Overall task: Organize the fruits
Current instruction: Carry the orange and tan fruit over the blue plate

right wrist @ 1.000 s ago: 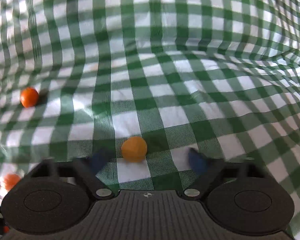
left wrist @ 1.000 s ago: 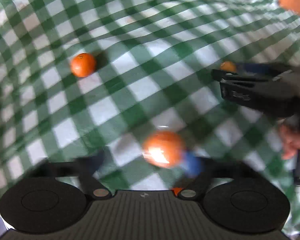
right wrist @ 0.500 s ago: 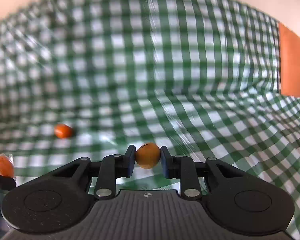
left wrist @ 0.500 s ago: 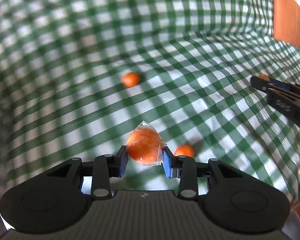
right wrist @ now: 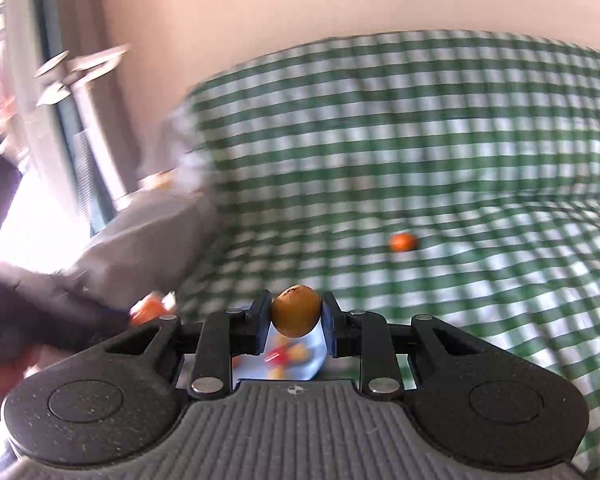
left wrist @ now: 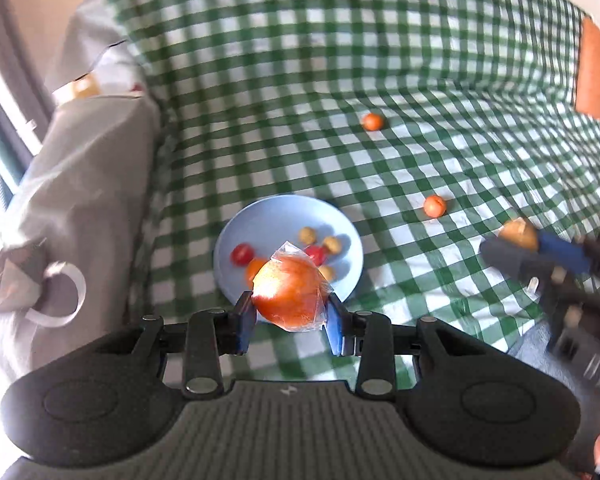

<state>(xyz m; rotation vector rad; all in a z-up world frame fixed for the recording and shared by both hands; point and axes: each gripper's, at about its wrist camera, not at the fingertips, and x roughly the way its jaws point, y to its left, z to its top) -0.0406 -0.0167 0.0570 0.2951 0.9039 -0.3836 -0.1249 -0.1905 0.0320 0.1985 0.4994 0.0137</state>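
- Left wrist view: the left gripper (left wrist: pixel 290 322) clamps a wrapped orange (left wrist: pixel 290 294) above a blue plate (left wrist: pixel 260 220) on the green checked cloth (left wrist: pixel 300 60); grey bag (left wrist: pixel 80 184) at left.
- Right wrist view: the right gripper (right wrist: pixel 296 326) pinches a small brown fruit (right wrist: pixel 296 310); beige wall (right wrist: pixel 300 0) beyond.

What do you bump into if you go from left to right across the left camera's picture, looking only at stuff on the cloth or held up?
Grey bag → blue plate → wrapped orange in the left gripper → far small orange → nearer small orange → brownish fruit in the right gripper.
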